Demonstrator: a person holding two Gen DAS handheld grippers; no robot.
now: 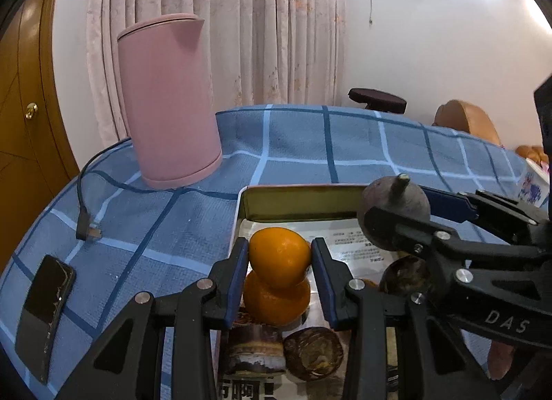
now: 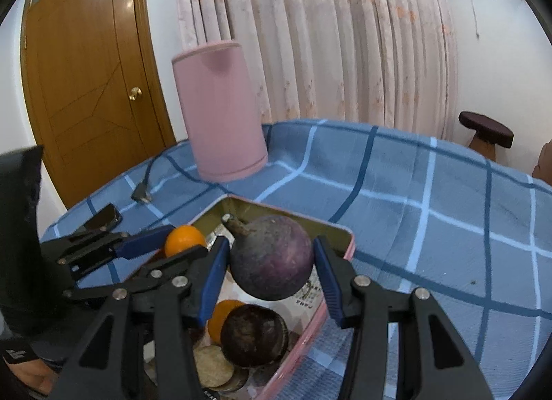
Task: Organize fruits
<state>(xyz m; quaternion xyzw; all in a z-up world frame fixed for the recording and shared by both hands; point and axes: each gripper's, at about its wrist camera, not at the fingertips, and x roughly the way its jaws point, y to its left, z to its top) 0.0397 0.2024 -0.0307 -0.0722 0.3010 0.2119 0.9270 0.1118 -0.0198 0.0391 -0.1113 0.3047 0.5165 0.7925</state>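
A pink tin (image 1: 296, 200) (image 2: 339, 243) lined with printed paper stands on the blue checked tablecloth. My left gripper (image 1: 280, 260) is shut on an orange (image 1: 278, 256) above the tin; the orange also shows in the right wrist view (image 2: 184, 240). A second orange (image 1: 276, 303) (image 2: 222, 317) lies in the tin right below it. My right gripper (image 2: 270, 262) (image 1: 396, 224) is shut on a dark purple round fruit (image 2: 272, 258) (image 1: 396, 206) with a stem, held over the tin's far right part. Another dark purple fruit (image 2: 253, 336) (image 1: 405, 275) lies in the tin.
A pink kettle (image 1: 167, 103) (image 2: 220, 110) stands at the back left, its cord and plug (image 1: 88, 229) (image 2: 141, 195) on the cloth. A black phone (image 1: 45, 313) lies at the front left. Brown round items (image 1: 314, 353) and a cake-like piece (image 1: 253, 350) lie in the tin.
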